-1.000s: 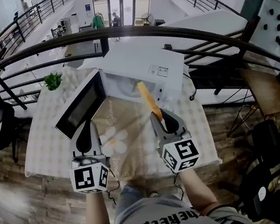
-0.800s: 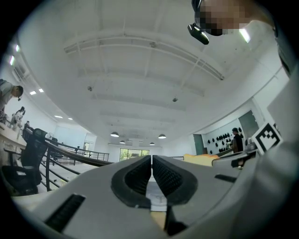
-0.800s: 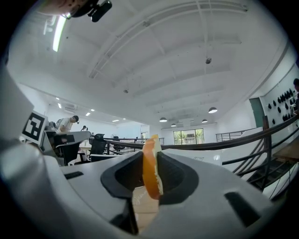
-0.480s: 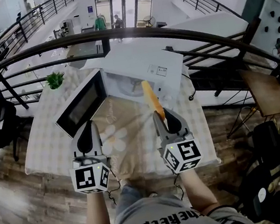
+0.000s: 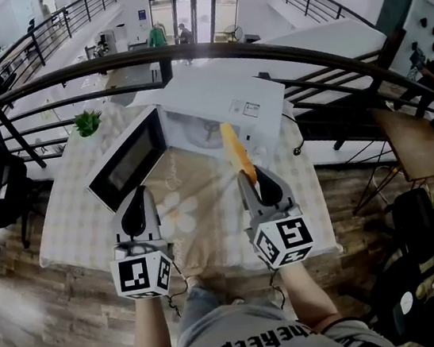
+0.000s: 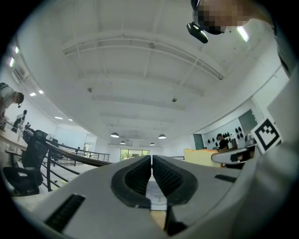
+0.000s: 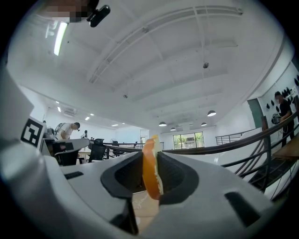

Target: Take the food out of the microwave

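The white microwave [image 5: 219, 100] stands at the table's far side with its door [image 5: 127, 161] swung open to the left. My right gripper [image 5: 249, 177] is shut on a long, flat orange piece of food [image 5: 235, 152], which sticks out ahead of the jaws in front of the microwave's opening. In the right gripper view the food [image 7: 150, 170] stands edge-on, pinched between the pads of the right gripper [image 7: 150, 164]. My left gripper [image 5: 134, 204] hovers over the table below the open door. Its jaws [image 6: 152, 169] are shut with nothing between them.
A checked cloth covers the table [image 5: 71, 221], with a tan flowered mat [image 5: 181, 214] in front of the microwave. A small green plant [image 5: 86, 123] sits at the far left corner. A dark curved railing [image 5: 305, 56] runs behind the table. The person's torso is at the near edge.
My right gripper, holding the orange food, has edged slightly to the right. The left gripper has kept still.
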`<state>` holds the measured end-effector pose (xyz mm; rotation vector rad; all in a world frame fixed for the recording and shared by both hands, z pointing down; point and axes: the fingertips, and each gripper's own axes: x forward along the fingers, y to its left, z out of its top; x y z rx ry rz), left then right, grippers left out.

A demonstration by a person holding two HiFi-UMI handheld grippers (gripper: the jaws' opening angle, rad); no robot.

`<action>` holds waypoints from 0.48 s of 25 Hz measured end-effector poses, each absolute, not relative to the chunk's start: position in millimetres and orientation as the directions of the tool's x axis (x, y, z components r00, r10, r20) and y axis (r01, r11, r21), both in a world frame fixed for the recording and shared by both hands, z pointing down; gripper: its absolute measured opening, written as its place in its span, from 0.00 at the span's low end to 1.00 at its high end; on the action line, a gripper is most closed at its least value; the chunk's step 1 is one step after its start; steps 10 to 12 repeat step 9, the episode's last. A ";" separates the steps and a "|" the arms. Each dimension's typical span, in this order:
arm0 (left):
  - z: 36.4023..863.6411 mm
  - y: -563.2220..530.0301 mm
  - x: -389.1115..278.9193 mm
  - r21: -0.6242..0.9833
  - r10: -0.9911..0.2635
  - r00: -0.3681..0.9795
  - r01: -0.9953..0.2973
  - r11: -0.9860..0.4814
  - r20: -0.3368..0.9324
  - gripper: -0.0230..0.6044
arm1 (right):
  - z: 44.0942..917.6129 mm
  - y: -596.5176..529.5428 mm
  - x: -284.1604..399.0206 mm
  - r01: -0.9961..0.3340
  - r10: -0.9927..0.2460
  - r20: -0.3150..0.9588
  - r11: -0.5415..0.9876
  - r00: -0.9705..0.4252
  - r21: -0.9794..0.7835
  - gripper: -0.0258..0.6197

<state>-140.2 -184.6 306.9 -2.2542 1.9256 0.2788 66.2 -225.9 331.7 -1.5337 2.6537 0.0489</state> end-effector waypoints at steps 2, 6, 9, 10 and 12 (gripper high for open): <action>307.7 -185.0 -141.6 -0.002 -0.958 0.146 -0.989 -0.150 -0.246 0.06 | 331.8 -226.1 66.3 -0.866 -0.863 -0.085 0.501 -0.498 -0.016 0.19; 305.9 -185.6 -144.7 0.005 -0.959 0.134 -0.990 -0.140 -0.250 0.06 | 330.3 -225.7 67.5 -0.867 -0.865 -0.090 0.498 -0.494 -0.027 0.19; 304.1 -187.2 -146.0 0.010 -0.959 0.129 -0.991 -0.136 -0.254 0.06 | 330.0 -226.8 68.3 -0.868 -0.866 -0.092 0.495 -0.491 -0.030 0.19; 304.1 -187.2 -146.0 0.010 -0.959 0.129 -0.991 -0.136 -0.254 0.06 | 330.0 -226.8 68.3 -0.868 -0.866 -0.092 0.495 -0.491 -0.030 0.19; 304.1 -187.2 -146.0 0.010 -0.959 0.129 -0.991 -0.136 -0.254 0.06 | 330.0 -226.8 68.3 -0.868 -0.866 -0.092 0.495 -0.491 -0.030 0.19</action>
